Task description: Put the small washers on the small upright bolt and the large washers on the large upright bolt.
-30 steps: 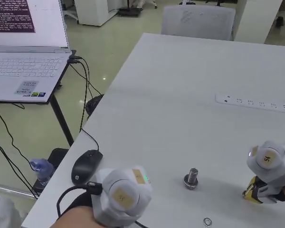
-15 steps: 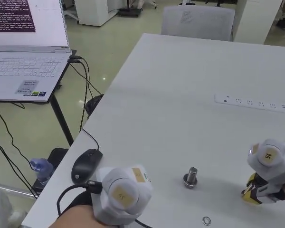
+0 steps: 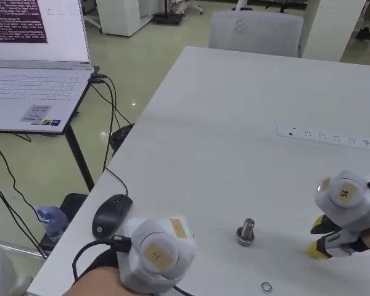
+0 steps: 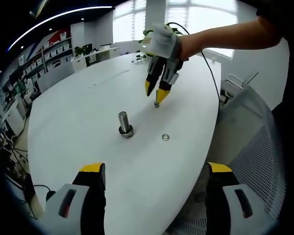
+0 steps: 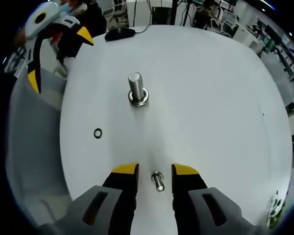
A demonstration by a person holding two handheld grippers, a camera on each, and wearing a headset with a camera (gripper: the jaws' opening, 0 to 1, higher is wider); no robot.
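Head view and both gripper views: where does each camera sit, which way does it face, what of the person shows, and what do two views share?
Head view: headset, looking down at the table; a hand holds the left gripper.
Left gripper view: behind its jaws, facing the right gripper and forearm.
Right gripper view: behind its jaws, straddling the small bolt.
Shared: the large bolt.

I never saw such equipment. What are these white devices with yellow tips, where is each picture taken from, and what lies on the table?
A person holds two tools: the left hand-held gripper and the right hand-held gripper. One picture comes from a headset camera; the round ones from cameras on each gripper. On the table stand a large bolt and a small bolt, with a loose washer. Nothing is held: the small bolt stands between the right one's open jaws.
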